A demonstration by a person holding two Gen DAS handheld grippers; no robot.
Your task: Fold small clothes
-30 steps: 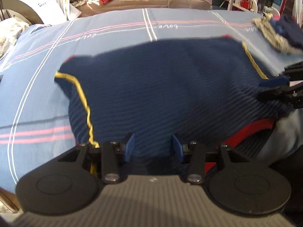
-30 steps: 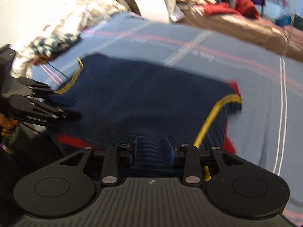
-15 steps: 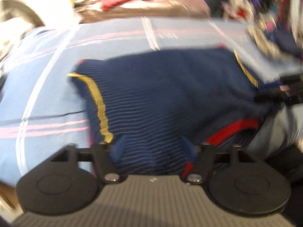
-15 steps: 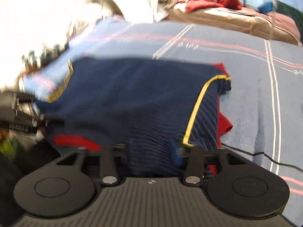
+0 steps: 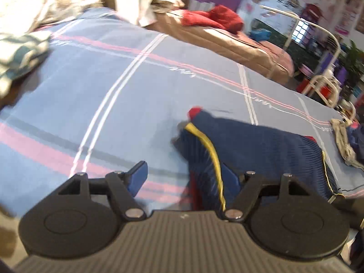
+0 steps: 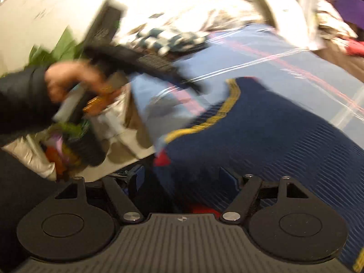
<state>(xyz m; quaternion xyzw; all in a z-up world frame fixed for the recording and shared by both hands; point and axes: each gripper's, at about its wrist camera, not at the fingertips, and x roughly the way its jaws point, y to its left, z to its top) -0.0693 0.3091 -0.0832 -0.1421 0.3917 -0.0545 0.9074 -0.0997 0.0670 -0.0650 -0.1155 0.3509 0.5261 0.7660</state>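
A lived-in bedroom — striped bedsheet (image 5: 141,104), heaped laundry (image 5: 211,17) (red, rumpled) behind.

A small navy ribbed garment (image 5: 261,145) with yellow piping and red trim lies folded flat (its weave finely striped) on the blue plaid bedsheet (image 5: 136,86).

A blue sheet (image 5: 136,86) with pink and white stripes covered the bed. Behind it lay a brown cushion (image 5: 238,43) with a red cloth (image 5: 211,18) on top — and a checked towel (image 5: 20,52) sat at the sheet's left edge.
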